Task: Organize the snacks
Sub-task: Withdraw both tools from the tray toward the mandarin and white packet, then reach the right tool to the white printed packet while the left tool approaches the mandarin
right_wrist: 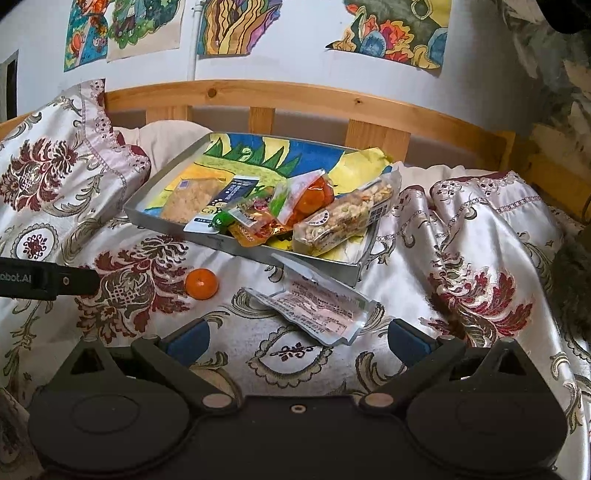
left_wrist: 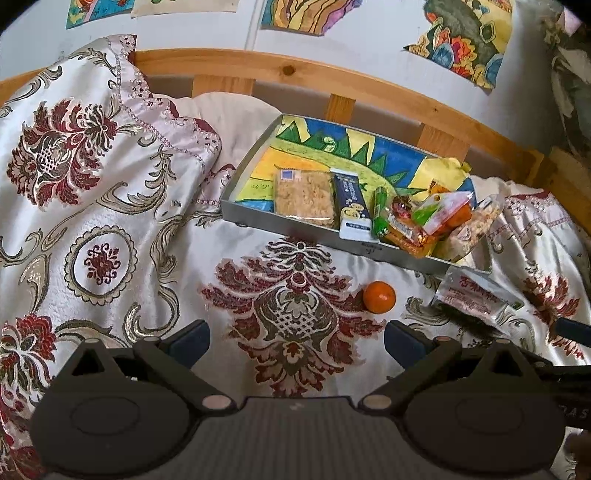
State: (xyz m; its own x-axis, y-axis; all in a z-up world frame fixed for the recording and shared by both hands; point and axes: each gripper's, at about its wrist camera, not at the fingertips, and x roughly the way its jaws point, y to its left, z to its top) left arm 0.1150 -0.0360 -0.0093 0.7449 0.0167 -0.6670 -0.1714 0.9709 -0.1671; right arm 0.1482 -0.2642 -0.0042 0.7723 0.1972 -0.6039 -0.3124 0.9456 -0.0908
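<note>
A grey metal tray [left_wrist: 258,221] [right_wrist: 155,221] lined with a bright drawing sits on the bedspread and holds several snack packets: a rice cracker pack [left_wrist: 304,197], a dark blue bar [left_wrist: 352,206], a green stick [left_wrist: 379,212], orange pouches [left_wrist: 439,218] and a nut mix bag [right_wrist: 347,218]. A small orange [left_wrist: 379,297] [right_wrist: 201,282] lies on the cloth in front of the tray. Beside it lies a silver packet with red print [left_wrist: 476,295] [right_wrist: 317,306]. My left gripper [left_wrist: 297,343] is open, just short of the orange. My right gripper [right_wrist: 299,341] is open, just short of the silver packet.
The bed is covered with a white satin spread with red and gold patterns [left_wrist: 110,221]. A matching pillow [right_wrist: 55,166] rises at the left. A wooden headboard rail [left_wrist: 332,74] runs behind the tray, under a wall with paintings [right_wrist: 399,33].
</note>
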